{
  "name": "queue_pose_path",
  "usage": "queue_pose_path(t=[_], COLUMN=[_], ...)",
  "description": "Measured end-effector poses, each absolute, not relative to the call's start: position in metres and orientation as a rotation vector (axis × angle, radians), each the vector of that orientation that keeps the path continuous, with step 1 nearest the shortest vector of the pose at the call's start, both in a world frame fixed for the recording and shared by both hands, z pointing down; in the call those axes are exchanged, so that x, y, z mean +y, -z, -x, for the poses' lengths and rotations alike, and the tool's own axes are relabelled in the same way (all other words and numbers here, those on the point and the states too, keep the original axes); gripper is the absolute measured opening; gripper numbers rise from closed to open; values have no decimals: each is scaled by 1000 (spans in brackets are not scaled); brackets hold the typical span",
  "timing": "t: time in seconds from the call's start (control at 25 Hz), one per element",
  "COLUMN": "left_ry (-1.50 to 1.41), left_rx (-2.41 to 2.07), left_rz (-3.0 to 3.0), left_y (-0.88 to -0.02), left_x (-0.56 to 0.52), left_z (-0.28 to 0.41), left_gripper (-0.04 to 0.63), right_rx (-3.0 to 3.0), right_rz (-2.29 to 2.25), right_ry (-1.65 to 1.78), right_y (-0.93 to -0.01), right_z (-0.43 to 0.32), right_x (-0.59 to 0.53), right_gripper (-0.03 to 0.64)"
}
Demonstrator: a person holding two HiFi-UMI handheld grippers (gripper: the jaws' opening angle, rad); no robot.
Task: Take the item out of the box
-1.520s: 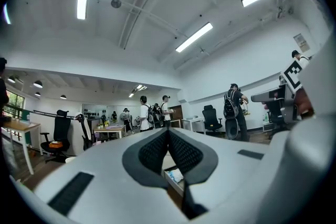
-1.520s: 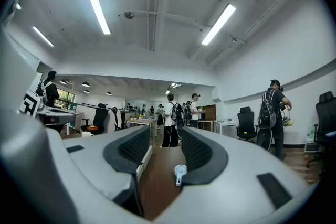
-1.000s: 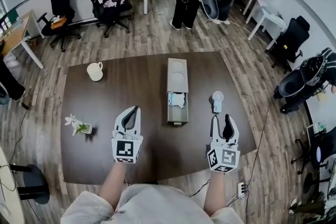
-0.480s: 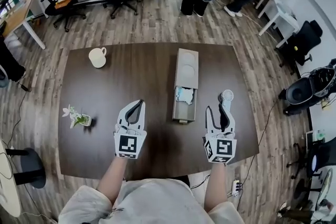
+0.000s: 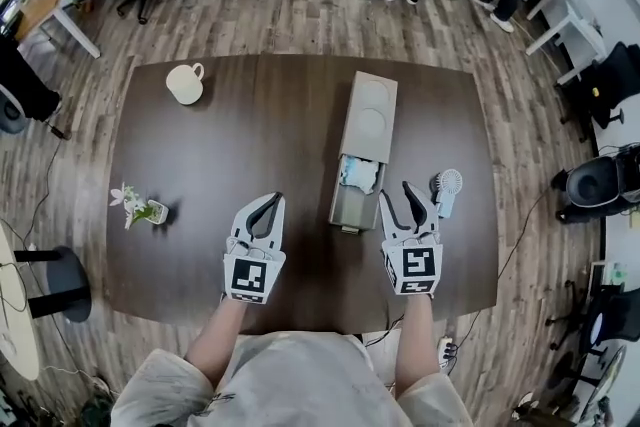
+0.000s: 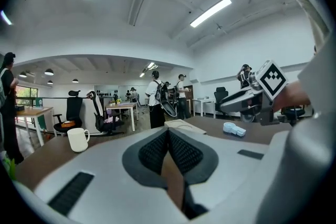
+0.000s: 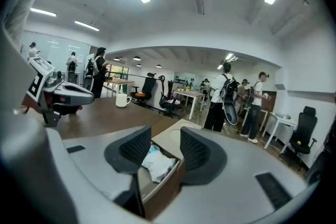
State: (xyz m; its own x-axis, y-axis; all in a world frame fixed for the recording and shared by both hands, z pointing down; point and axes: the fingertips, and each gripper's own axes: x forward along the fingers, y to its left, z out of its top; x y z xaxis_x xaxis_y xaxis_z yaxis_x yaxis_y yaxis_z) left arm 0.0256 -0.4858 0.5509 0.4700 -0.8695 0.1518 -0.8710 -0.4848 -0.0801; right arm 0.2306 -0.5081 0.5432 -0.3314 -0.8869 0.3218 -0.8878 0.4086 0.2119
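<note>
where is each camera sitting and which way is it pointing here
Head view: on the person's head, looking steeply down at the table; both forearms, the left gripper and the right gripper show.
Left gripper view: on the left gripper, facing level across the table along its shut jaws; the right gripper shows at right.
Right gripper view: on the right gripper, looking between its open jaws at the box's open end and white item.
Shared: both gripper views see the mug.
</note>
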Motion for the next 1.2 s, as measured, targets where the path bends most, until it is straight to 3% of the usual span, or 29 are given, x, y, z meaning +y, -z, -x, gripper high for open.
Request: queue_pose_path(t=[0.92, 1.2], left_ry=[-438, -427], left_rx=[-1635, -1645], left_rz=[-2483, -2449], left_y=[-622, -630], left_x=[-492, -496], left_z=[-6, 3], left_gripper=[2, 2], right_rx=[-1909, -1791], right_rz=[-799, -769], right_ry=[-5, 24], right_y=[-703, -722], right_z=[-195, -197], right_x=[-555, -560], right_gripper=[183, 79])
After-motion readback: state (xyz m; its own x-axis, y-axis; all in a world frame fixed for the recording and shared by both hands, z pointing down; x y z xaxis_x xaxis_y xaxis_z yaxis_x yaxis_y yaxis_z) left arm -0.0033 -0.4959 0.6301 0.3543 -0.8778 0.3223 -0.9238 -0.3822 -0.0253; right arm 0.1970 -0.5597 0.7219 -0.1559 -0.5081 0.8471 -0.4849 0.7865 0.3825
